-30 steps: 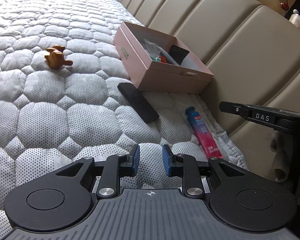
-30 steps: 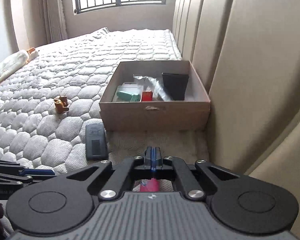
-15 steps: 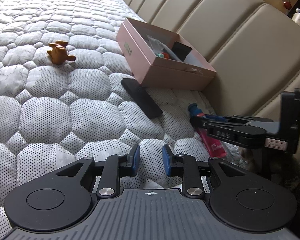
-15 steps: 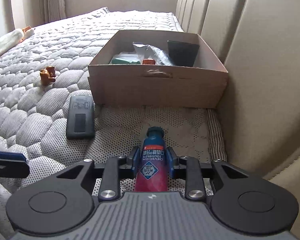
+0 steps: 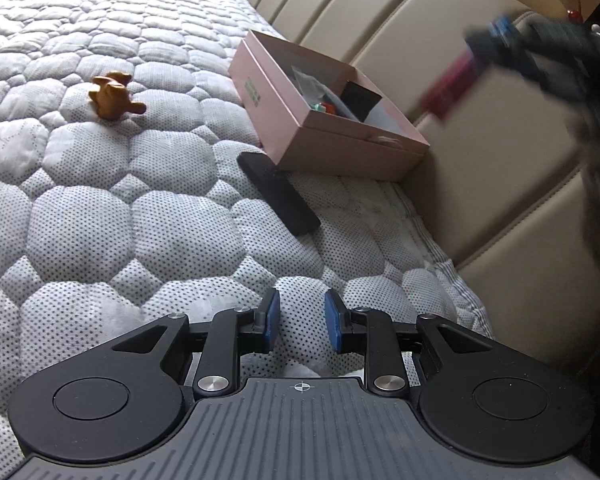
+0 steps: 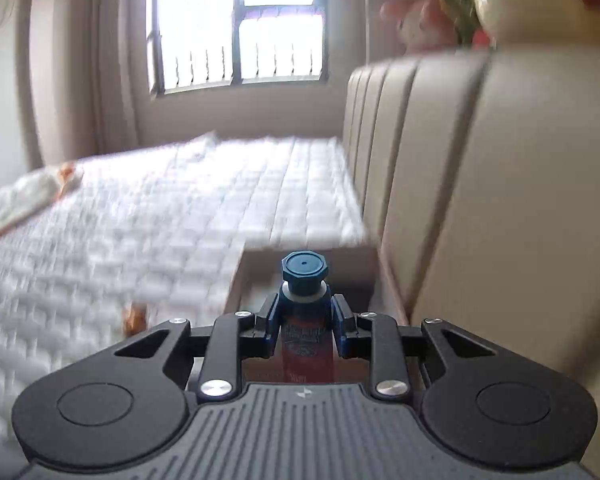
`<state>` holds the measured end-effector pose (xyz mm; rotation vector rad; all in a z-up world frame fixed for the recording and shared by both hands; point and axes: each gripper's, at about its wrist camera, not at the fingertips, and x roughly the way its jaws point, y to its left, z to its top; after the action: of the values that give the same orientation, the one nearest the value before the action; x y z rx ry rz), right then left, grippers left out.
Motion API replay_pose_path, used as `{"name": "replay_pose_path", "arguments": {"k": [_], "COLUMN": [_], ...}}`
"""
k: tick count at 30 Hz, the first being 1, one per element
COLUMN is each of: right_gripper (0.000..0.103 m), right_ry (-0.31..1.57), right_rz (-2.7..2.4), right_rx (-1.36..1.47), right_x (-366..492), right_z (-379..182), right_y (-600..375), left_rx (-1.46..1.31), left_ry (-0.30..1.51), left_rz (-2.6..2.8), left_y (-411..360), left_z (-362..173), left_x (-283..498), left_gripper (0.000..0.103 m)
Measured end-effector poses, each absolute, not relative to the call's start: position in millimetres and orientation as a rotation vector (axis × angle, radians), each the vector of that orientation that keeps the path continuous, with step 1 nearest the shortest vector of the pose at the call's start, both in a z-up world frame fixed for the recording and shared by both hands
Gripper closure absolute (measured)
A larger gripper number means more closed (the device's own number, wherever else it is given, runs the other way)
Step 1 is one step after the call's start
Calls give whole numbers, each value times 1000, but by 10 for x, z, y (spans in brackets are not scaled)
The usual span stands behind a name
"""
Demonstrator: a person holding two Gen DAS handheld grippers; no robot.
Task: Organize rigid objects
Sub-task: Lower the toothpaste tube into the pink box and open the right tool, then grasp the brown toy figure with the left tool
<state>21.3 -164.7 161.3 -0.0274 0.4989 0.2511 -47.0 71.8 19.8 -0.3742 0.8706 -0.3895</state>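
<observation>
Here the box [image 5: 332, 120] sits on the mattress [image 5: 100, 208] at the far right, its right side against the headboard [image 5: 480, 152]. A remote [image 5: 278, 194] lies just beside the box's near left corner, and a brown toy [image 5: 114, 96] rests well apart to the left. The mattress strip between the box and the near edge is bare, as is the wide quilted area left of the remote.

A second ago the tube [image 6: 306, 320] lay on that strip near the headboard, and the right gripper's pads were pressed together above it. The jaws then spread, and half a second ago stood around the tube on the mattress. Now the tube is off the bed, raised in front of the headboard and above the box's near end.

The right gripper [image 6: 306, 316] pinches the tube just below its blue cap, cap pointing away, and tilts gently downward; in the left view it is a blur at upper right [image 5: 512, 52]. The left gripper [image 5: 302, 320] has kept its place low over the near mattress, angled down, jaws slightly spread with nothing between them.
</observation>
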Motion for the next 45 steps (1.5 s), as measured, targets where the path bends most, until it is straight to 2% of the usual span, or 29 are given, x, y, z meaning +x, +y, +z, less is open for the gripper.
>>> {"name": "replay_pose_path", "arguments": {"k": [3,4,5,6,12,15,17,24,31,34,36,38,45], "right_gripper": [76,66,48,43,40,32,22,19,15,14,14,11,0], "right_ry": [487,492,510,523,538,560,568,613,625,654,691,729,726], "right_rz": [247,233,207,186,221,245,248,243,272,281,299,316,350], "right_rx": [-36,-19,-4,9,1,-42,-83,-163,-142,-120,-83,-50,-1], "right_x": [667,821,961,1059,785,459,240,-214,-379,-380,-373,-367,-369], "right_z": [1759,1765,1755,1741,1434,1146,930,404,238,151,82,-3,-62], "right_y": [-1467,-1435,-1416,-1415,-1414,-1392,-1387,-1391,-1426,-1432,-1443,-1443,-1469], "left_rx": [-381,-384,-388,-392,-403,-377,-361,-272,-389,-342,-300,-270,-224], "left_ry": [863,858,853,848,835,804,787,669,723,751,771,781,785], "left_rz": [-363,-352,-343,-335,-266,-220,-180,-53,16,64,90,101,99], "left_y": [800,837,881,920,1134,1220,1287,1533,1691,1590,1513,1461,1405], "left_z": [212,218,224,226,172,190,209,376,361,311,266,234,141], "left_x": [-476,-481,-487,-490,-379,-306,-253,169,797,964,1031,1053,1106], "left_gripper": [76,76,76,76,76,76,76,76,76,75,70,67,67]}}
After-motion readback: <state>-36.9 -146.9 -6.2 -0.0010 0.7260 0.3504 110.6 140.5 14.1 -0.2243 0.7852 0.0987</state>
